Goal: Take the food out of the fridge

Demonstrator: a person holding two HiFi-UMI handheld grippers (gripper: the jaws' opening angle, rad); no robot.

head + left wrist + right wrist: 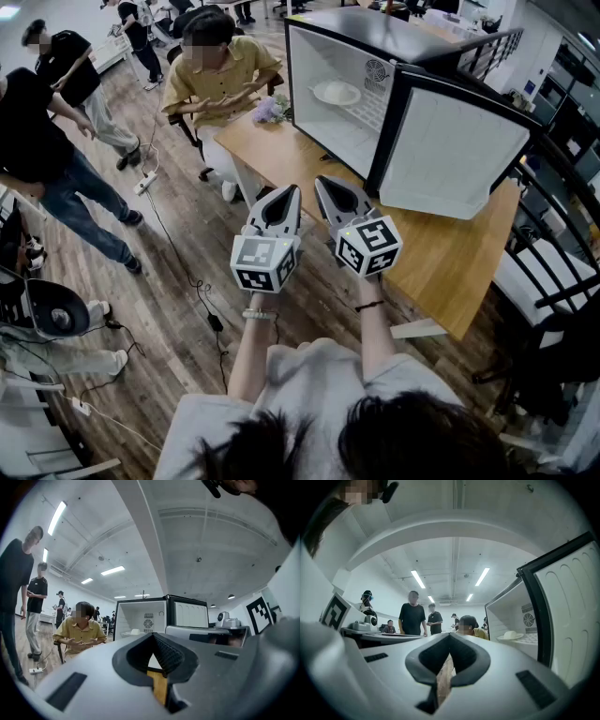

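A small fridge (pixel 394 42) stands on the wooden table (pixel 450 253) with its door (pixel 450 155) swung open toward me. On its wire shelf sits a white plate of pale food (pixel 337 92), which also shows as the plate (pixel 135 632) and the plate (pixel 510 635) in the two gripper views. My left gripper (pixel 289 190) and right gripper (pixel 322 181) hover side by side at the table's near edge, pointing level at the fridge and well short of it. Both are shut with nothing between the jaws, as the left gripper (pixel 152 635) and right gripper (pixel 450 636) also show.
A person in a yellow shirt (pixel 220 80) sits at the table's far left end beside a small bunch of flowers (pixel 270 111). Other people stand on the wooden floor at the left. Cables and a power strip (pixel 145 181) lie there. A dark railing (pixel 562 272) runs along the right.
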